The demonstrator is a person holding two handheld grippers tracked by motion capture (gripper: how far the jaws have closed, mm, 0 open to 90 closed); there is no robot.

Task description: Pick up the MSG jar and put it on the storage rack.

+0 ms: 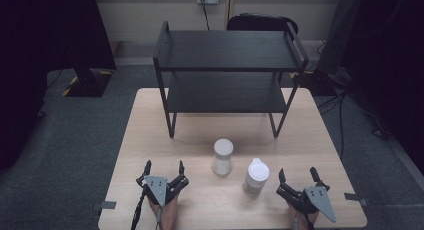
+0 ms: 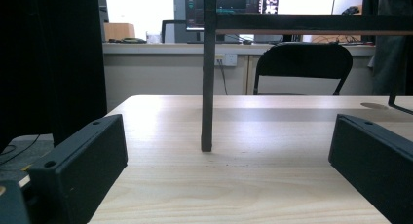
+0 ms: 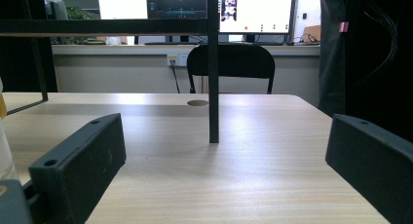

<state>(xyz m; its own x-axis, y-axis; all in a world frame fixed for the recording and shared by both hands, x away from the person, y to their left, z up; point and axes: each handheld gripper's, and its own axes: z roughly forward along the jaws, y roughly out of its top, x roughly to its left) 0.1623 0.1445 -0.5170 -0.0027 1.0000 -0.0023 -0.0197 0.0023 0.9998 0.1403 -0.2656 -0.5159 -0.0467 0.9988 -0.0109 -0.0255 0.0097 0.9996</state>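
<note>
Two white containers stand near the front middle of the light wooden table (image 1: 150, 130): a capped jar (image 1: 222, 156) and, right of it and nearer, a jar with a spouted lid (image 1: 256, 177). My left gripper (image 1: 164, 167) rests at the front left, open, with nothing between its jaws. At the front right my right gripper (image 1: 298, 174) is open too, just right of the spouted jar. In the left gripper view the jaws of my left gripper (image 2: 229, 151) frame a shelf leg (image 2: 207, 87). My right gripper (image 3: 224, 151) likewise faces another leg (image 3: 213, 78).
A black two-tier shelf (image 1: 230, 65) stands on the far half of the table, both tiers bare. A black chair (image 1: 260, 23) sits behind the table. Dark stands and cables lie on the grey floor at left and right.
</note>
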